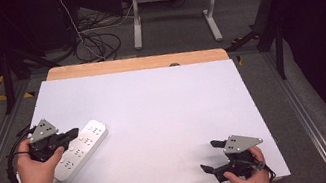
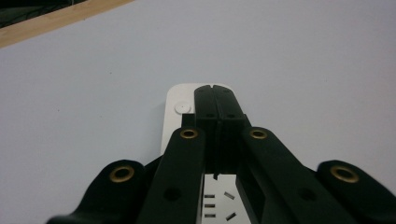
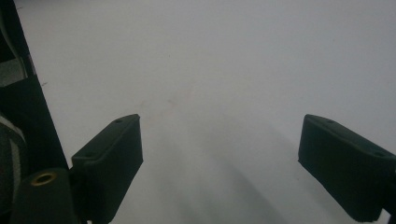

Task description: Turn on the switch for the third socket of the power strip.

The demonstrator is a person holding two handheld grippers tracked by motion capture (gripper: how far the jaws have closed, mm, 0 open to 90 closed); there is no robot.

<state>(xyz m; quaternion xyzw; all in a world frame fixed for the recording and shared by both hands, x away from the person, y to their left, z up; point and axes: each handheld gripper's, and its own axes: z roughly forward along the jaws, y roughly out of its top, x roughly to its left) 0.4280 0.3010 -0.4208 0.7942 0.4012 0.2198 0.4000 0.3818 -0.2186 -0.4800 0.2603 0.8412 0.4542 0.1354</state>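
Observation:
A white power strip (image 1: 83,147) lies slantwise on the left part of the white table (image 1: 168,105). My left gripper (image 1: 74,133) is held in a hand right over the strip, jaws pressed together with nothing between them. In the left gripper view the shut gripper (image 2: 215,91) covers the middle of the power strip (image 2: 174,122), whose round button and socket slots show beside and under the jaws. My right gripper (image 1: 210,156) hovers low at the table's near right corner, jaws wide apart. The right gripper (image 3: 222,133) has bare white tabletop between its jaws.
A wooden strip (image 1: 136,64) runs along the table's far edge. Beyond it, cables (image 1: 97,44) lie on the floor beside a white desk frame (image 1: 171,4). Metal rails (image 1: 307,116) flank the table. A cable (image 1: 11,166) trails from the left gripper.

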